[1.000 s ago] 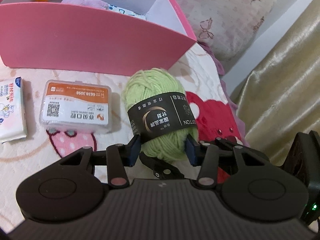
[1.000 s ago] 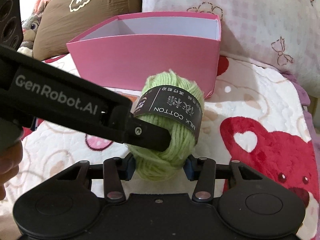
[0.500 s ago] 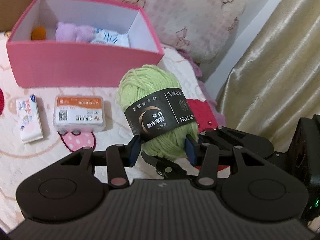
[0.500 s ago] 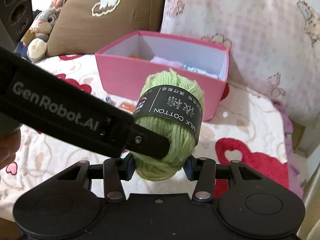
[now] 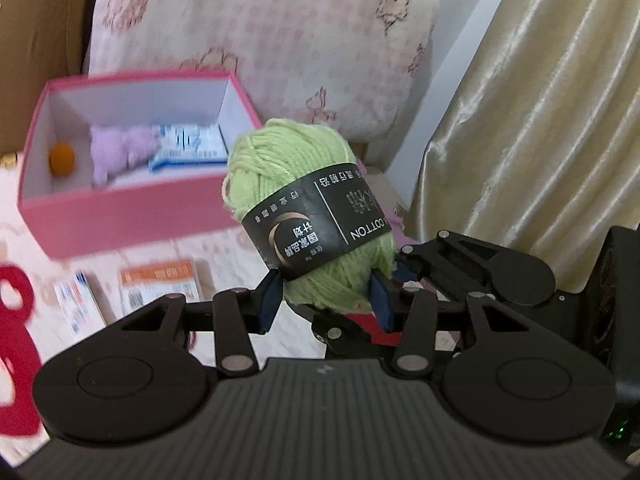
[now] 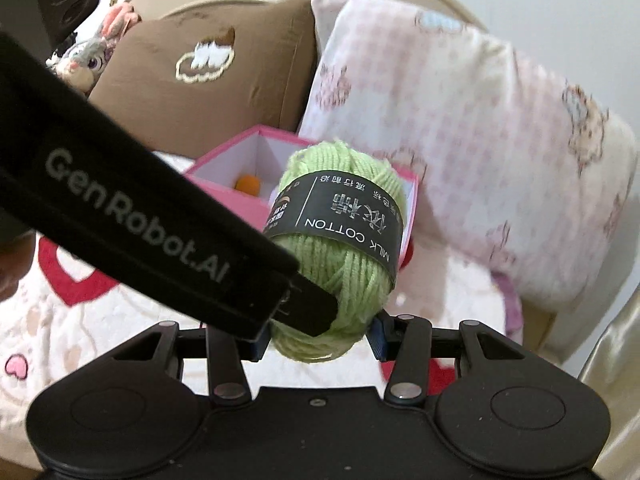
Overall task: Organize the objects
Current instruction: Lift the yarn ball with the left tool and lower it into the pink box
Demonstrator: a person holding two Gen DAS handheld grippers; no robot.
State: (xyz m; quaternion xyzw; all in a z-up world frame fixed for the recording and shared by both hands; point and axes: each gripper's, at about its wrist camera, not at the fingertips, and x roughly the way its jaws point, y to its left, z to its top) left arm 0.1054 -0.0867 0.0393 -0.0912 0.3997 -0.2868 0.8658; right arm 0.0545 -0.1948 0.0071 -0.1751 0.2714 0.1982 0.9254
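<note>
Both the left gripper (image 5: 326, 300) and the right gripper (image 6: 318, 338) clamp the green yarn ball (image 5: 316, 216) partway closed, holding it in the air near the pink box (image 5: 132, 216). Only the left view shows a purple toy (image 5: 120, 152) in the box and a tissue pack (image 5: 76, 312) below; only the right view shows the brown pillow (image 6: 200, 76).

One yarn ball (image 5: 296, 184), one pink box (image 5: 132, 220) (three items inside), two packets (image 5: 160, 286) beside it

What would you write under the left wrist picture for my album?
Two grippers hold a green yarn ball in the air, in front of the open pink box.
</note>
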